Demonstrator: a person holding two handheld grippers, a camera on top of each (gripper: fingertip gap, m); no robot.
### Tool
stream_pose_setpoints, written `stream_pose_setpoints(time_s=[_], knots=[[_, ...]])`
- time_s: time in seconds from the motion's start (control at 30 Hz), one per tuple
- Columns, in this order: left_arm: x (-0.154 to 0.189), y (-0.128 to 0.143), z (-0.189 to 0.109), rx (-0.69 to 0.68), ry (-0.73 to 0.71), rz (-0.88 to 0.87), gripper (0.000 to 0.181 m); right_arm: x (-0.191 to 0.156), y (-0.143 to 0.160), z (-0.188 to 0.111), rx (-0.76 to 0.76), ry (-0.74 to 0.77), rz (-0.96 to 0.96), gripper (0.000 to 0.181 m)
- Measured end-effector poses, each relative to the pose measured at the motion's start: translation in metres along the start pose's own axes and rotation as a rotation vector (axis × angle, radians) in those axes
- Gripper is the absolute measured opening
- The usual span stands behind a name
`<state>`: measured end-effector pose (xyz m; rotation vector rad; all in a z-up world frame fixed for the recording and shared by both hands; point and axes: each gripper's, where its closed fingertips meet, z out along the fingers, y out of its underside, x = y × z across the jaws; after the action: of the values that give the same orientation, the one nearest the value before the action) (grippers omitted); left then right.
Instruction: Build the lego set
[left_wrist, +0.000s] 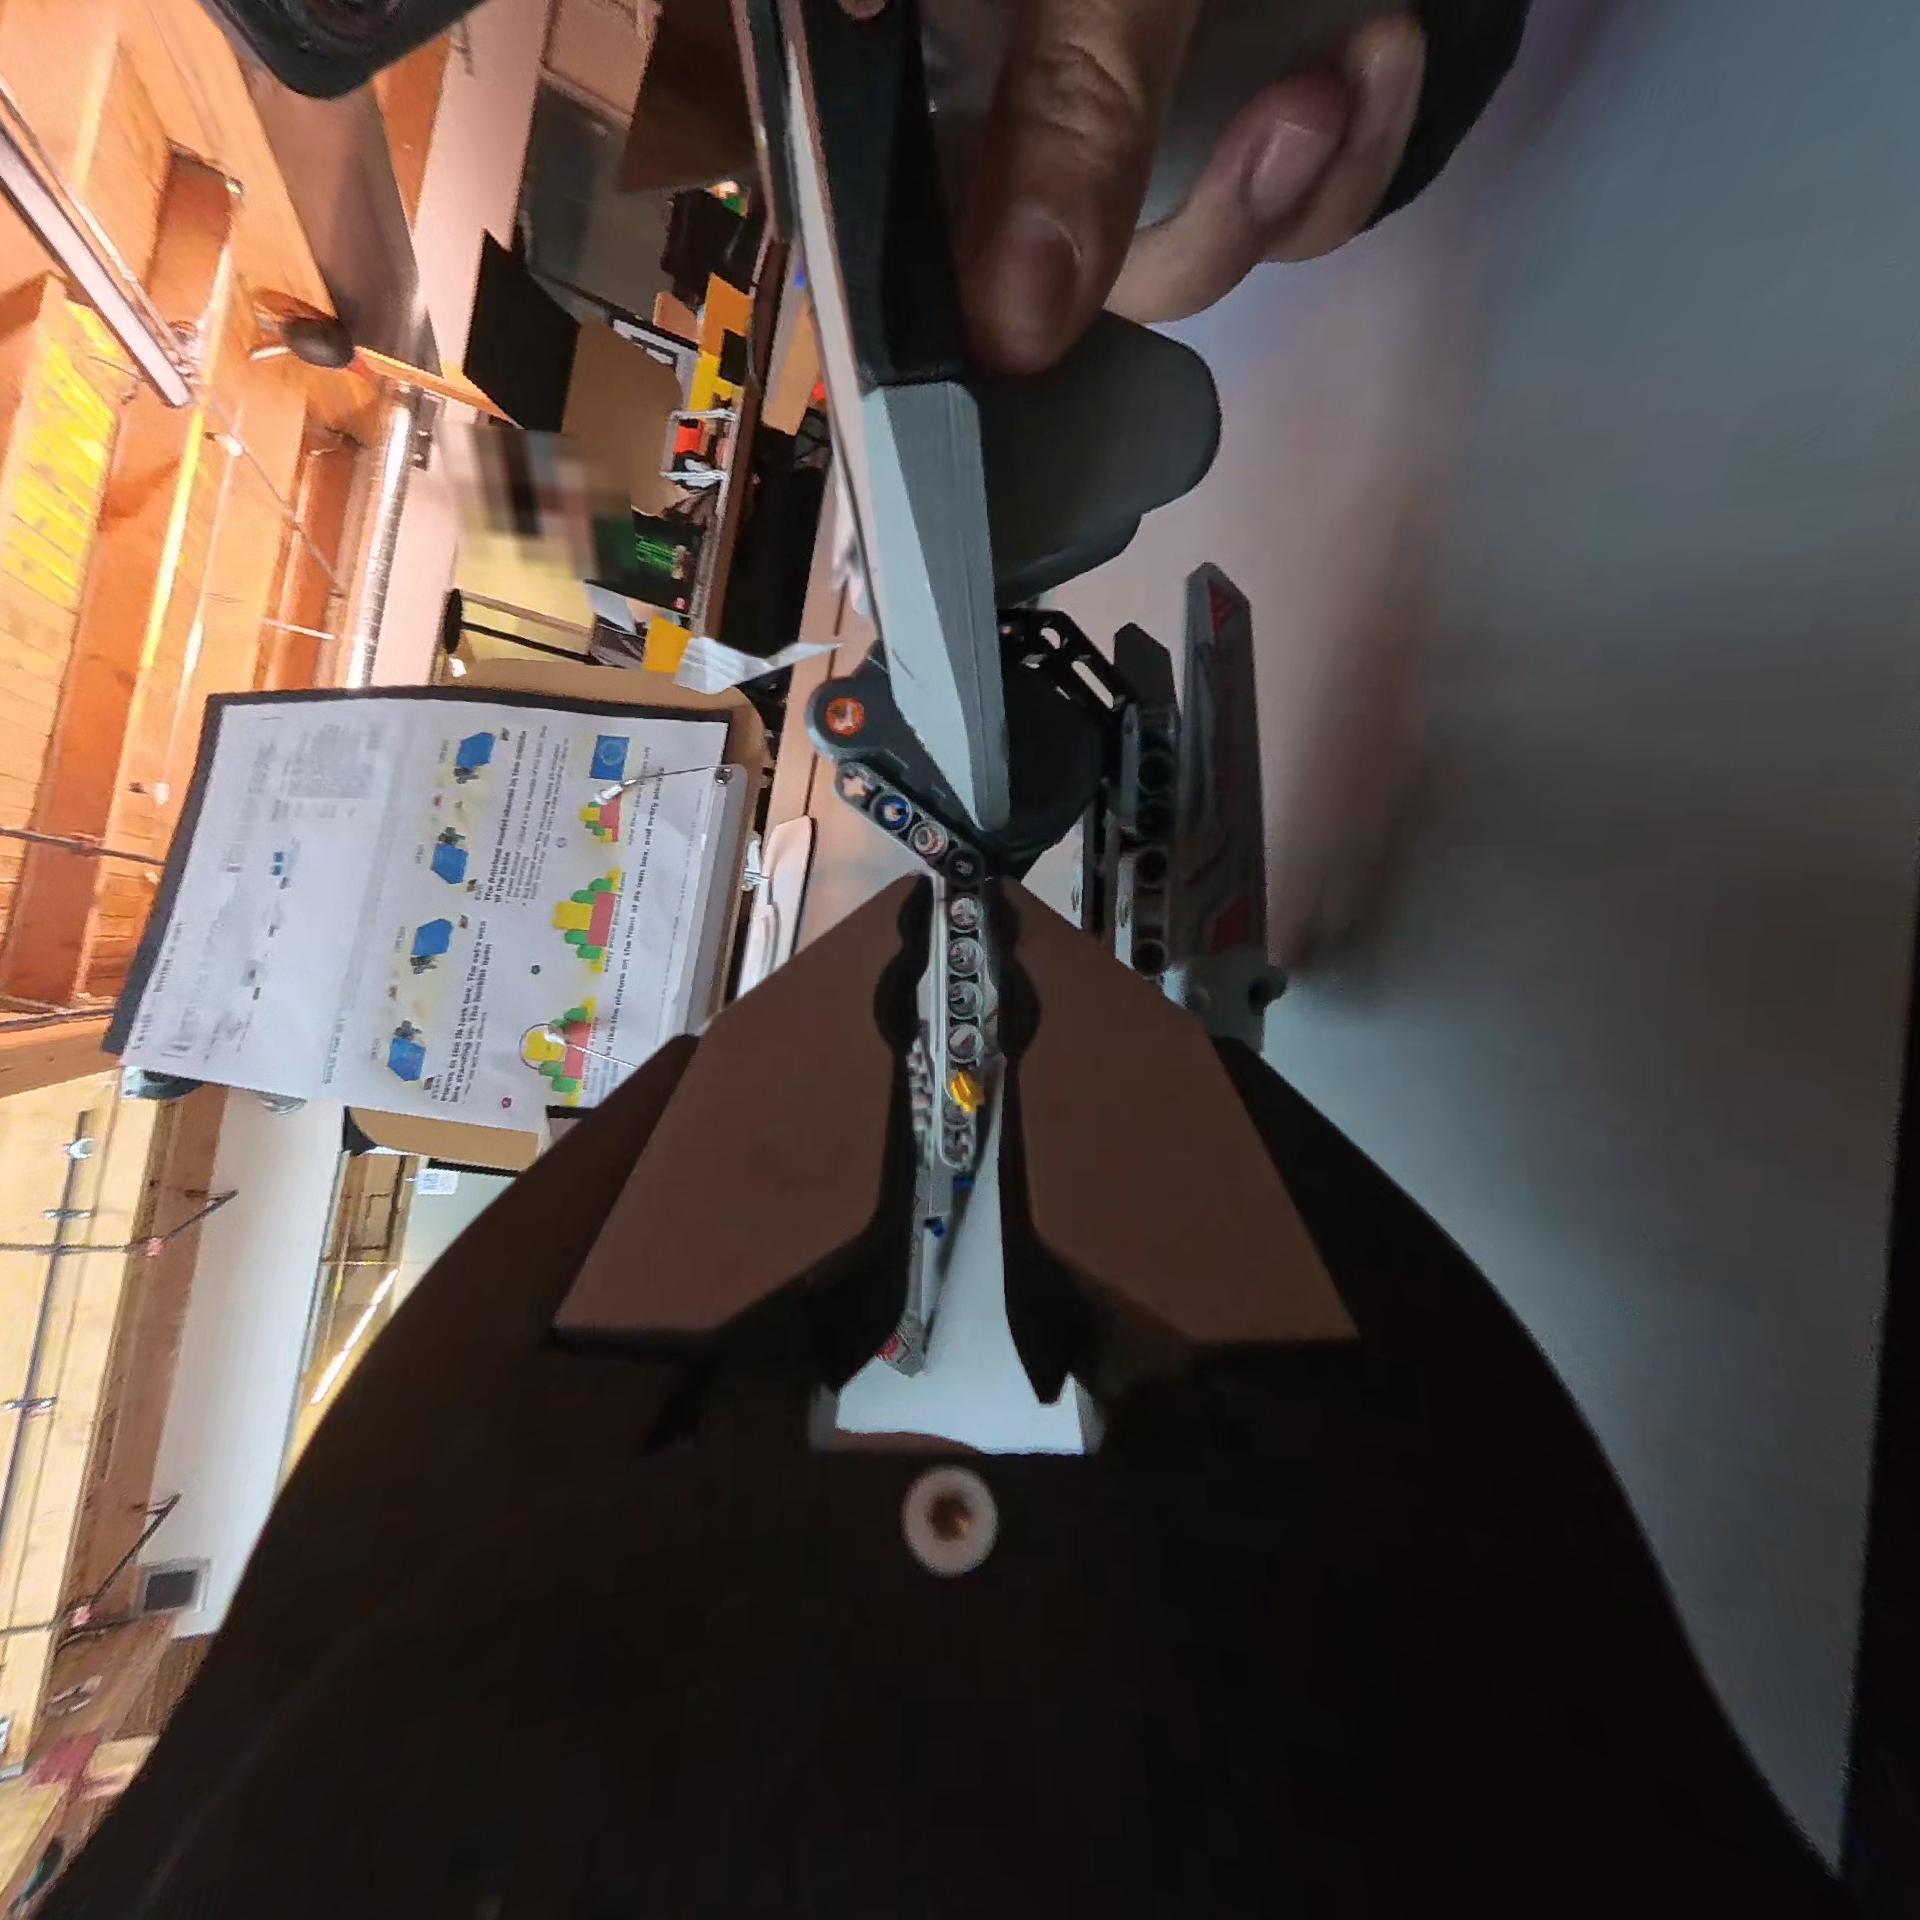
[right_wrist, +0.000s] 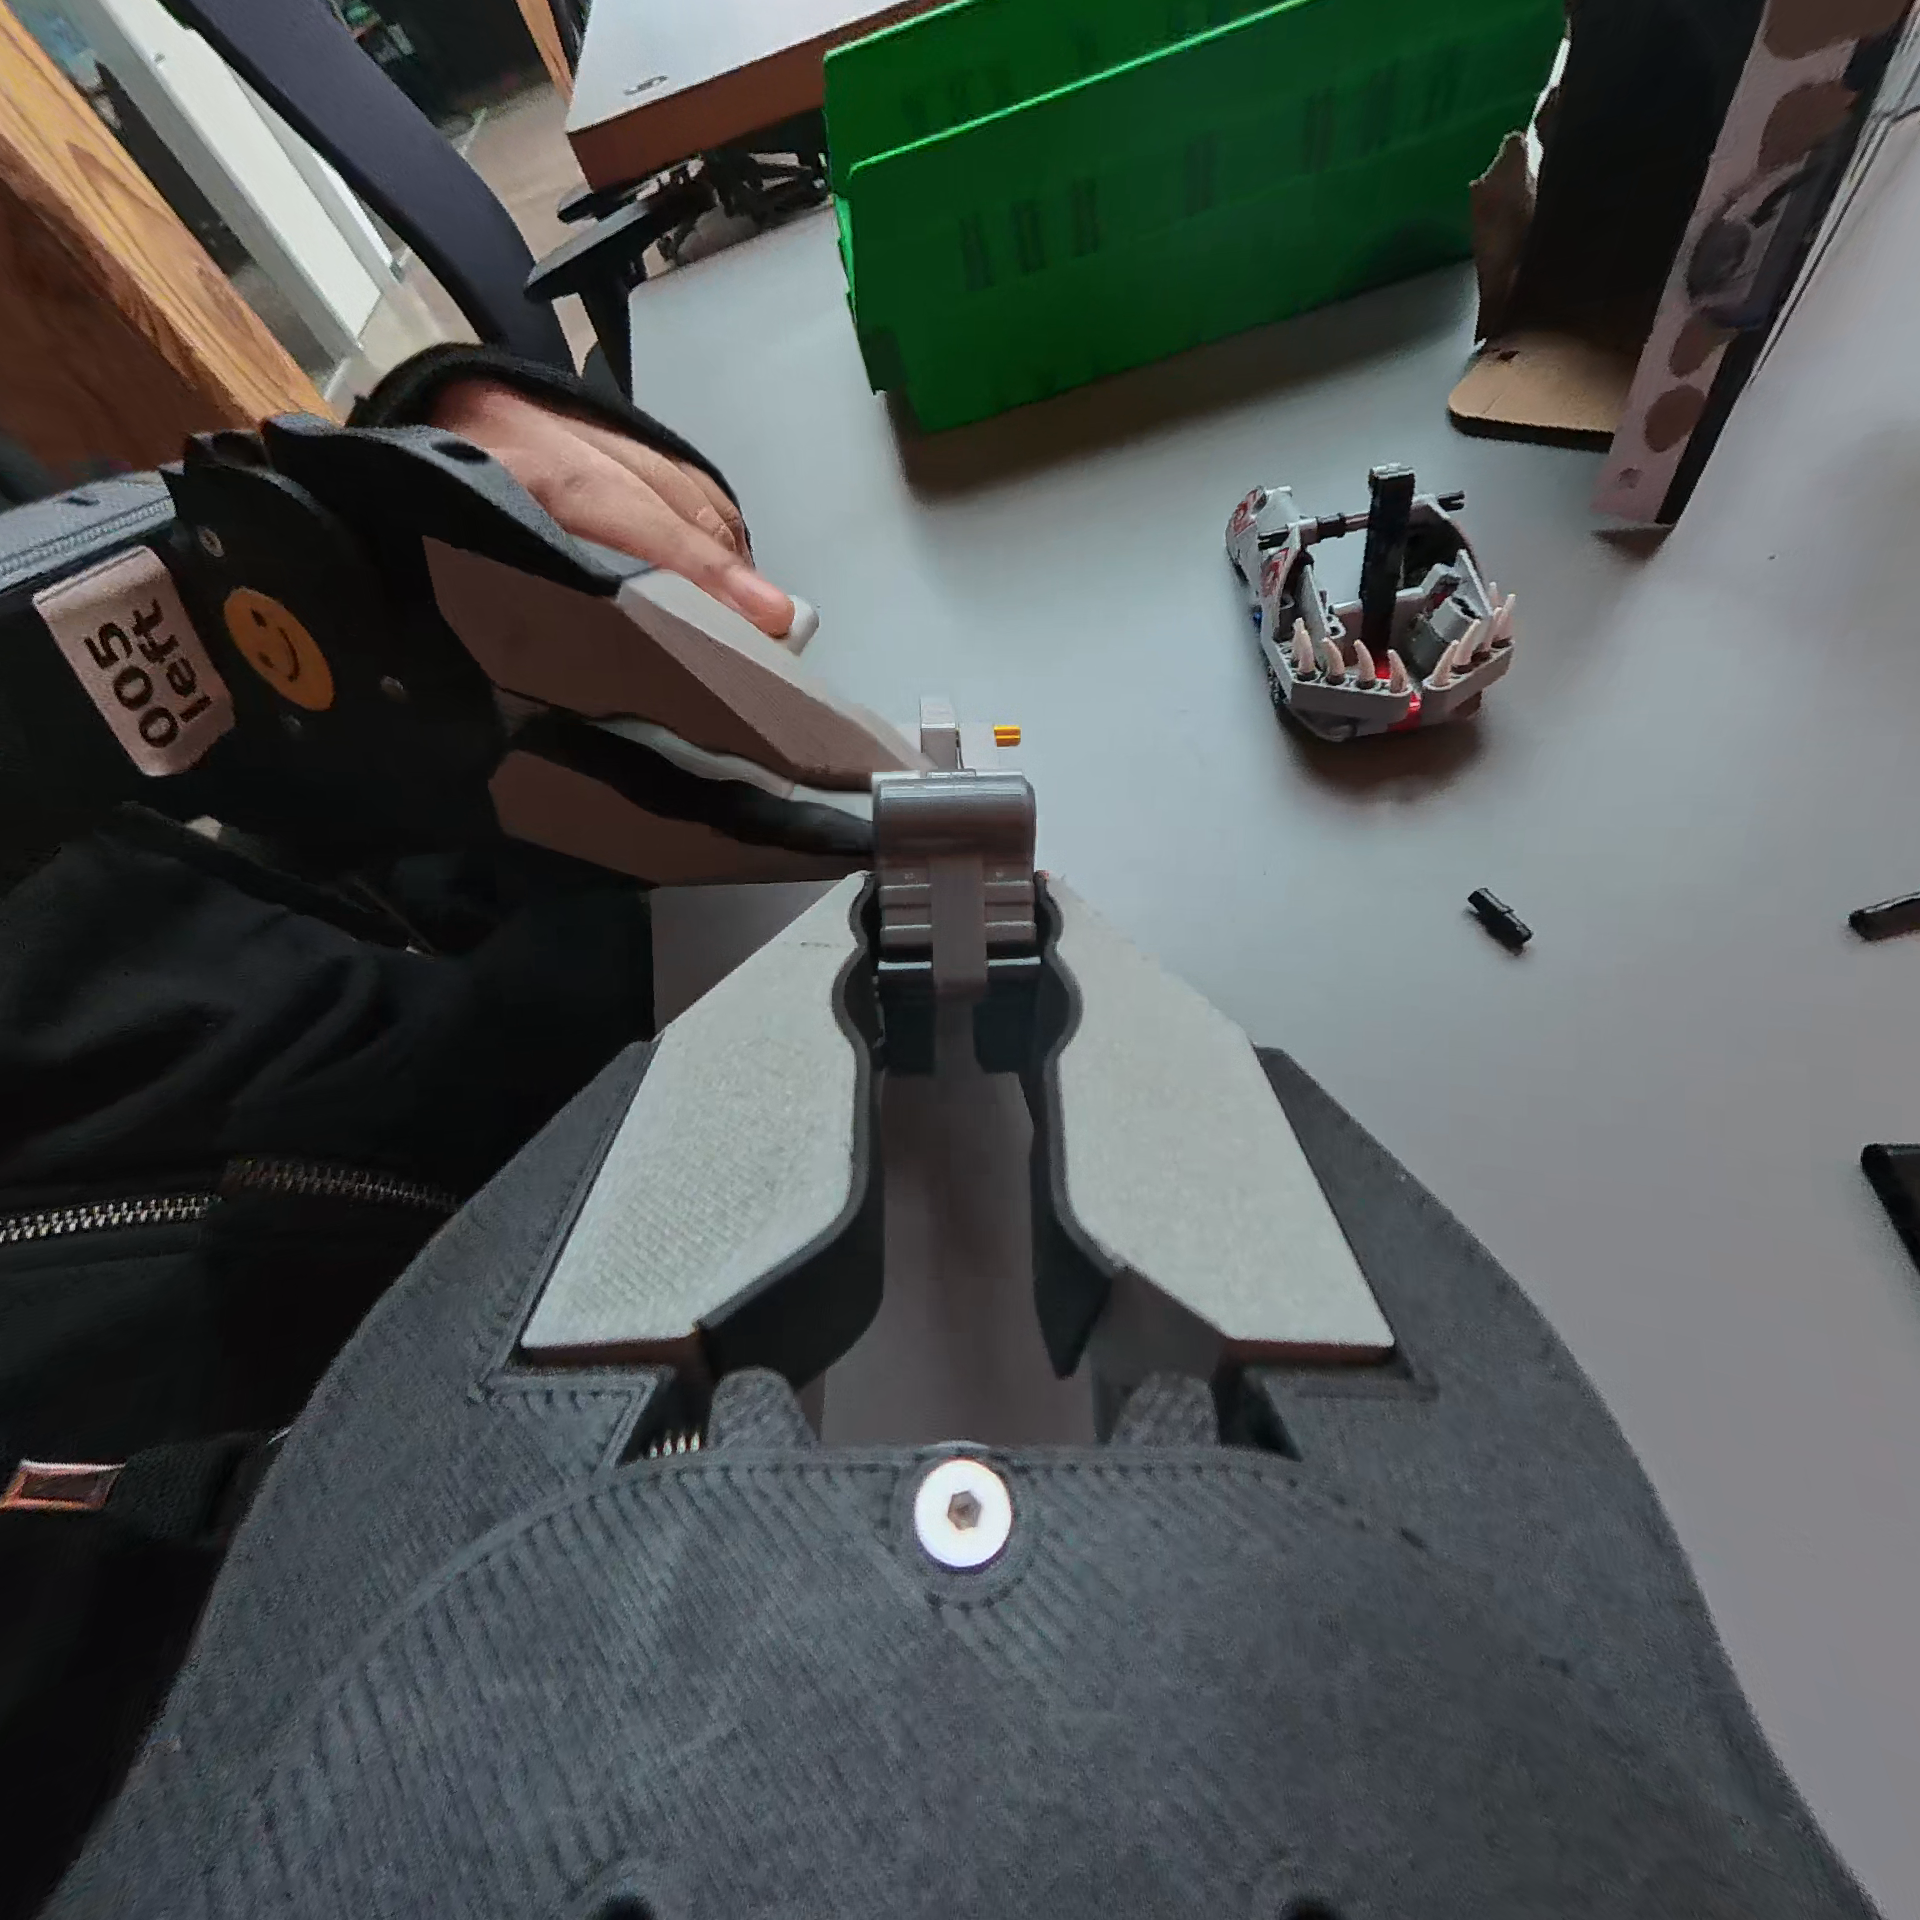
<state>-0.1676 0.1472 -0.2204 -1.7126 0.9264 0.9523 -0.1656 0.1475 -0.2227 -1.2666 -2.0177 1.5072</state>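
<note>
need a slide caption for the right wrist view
Right claw grips a grey Lego part against the left claw; toothed Lego model waits on the table.

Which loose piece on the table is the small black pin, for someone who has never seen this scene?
In the right wrist view, find the green crate at the back of the grey table. Nearer lies the spiked grey lego model. The small black pin lies alone beyond it, short and stubby.

Left wrist view: rolled sideways, close along its fingers, facing the right gripper (left_wrist: 987, 810). Right wrist view: upright, looking down over the table (right_wrist: 1143, 582). Both share the clamped lego assembly (left_wrist: 961, 997) (right_wrist: 954, 852).
</note>
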Motion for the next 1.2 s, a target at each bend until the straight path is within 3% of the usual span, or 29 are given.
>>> stream_pose_setpoints(time_s=[0.07, 0.23, 0.47, 0.63, 1.07, 1.2], knots=[[-0.003, -0.001, -0.001, -0.004, -0.017, -0.027, 0.016, -0.001, 0.001, -0.001, -0.001, 0.004, -0.032, 0.024], [0.002, 0.015, 0.000, -0.076, 0.041, -0.111, 0.009, 0.002, 0.000, -0.002, 0.028, 0.056, -0.103, 0.024], [0.002, 0.011, 0.007, -0.067, 0.006, -0.041, 0.007, 0.002, -0.002, -0.002, 0.044, 0.058, -0.140, 0.024], [-0.002, 0.006, -0.002, 0.020, -0.060, 0.106, 0.003, 0.000, -0.003, 0.000, 0.068, 0.029, -0.069, 0.025], [0.005, 0.012, -0.012, 0.115, -0.043, 0.169, 0.003, -0.004, 0.000, 0.011, 0.077, 0.008, -0.097, 0.024], [0.005, 0.013, -0.013, 0.120, -0.046, 0.156, 0.003, -0.004, -0.001, 0.011, 0.070, 0.067, -0.162, 0.025]])
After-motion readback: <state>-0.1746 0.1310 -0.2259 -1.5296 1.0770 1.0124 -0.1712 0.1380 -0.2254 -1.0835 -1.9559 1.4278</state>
